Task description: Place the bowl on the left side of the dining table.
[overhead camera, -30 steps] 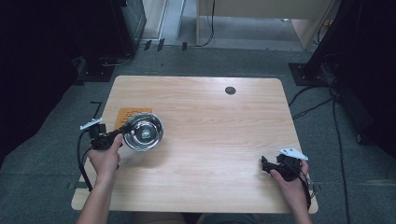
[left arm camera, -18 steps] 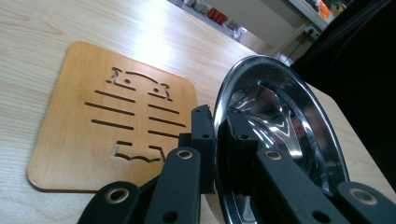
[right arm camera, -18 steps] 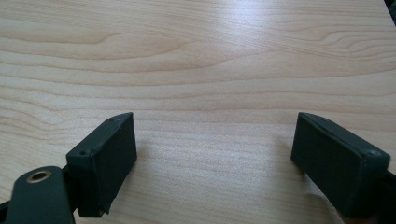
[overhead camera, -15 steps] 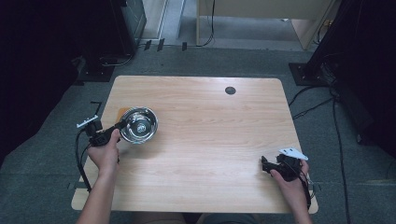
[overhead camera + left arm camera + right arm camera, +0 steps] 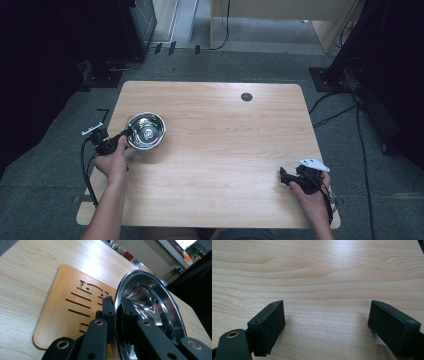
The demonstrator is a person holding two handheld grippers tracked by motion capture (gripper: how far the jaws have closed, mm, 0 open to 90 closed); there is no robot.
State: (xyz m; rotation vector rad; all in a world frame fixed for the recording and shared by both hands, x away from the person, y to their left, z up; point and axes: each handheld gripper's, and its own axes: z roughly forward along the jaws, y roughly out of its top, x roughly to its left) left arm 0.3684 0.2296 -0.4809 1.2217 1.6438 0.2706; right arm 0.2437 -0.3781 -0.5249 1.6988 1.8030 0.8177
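Left claw (image 5: pixel 115 315) clamped on the bowl (image 5: pixel 145 131) rim.
Bowl tilted over a wooden mat (image 5: pixel 67 315); right claw (image 5: pixel 327 327) spread apart above bare table (image 5: pixel 225 150).

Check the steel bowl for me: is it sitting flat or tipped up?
Tipped up. The left tongs are clamped on the rim of the steel bowl, which stands steeply on edge above the wooden trivet.

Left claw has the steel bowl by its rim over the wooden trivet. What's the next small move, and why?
Probably lower it level onto the trivet. The left claw is shut on the bowl at its rim, one jaw inside and one outside, and the bowl looks tilted above the slotted board. The right claw is open over bare table, so it isn't helping.
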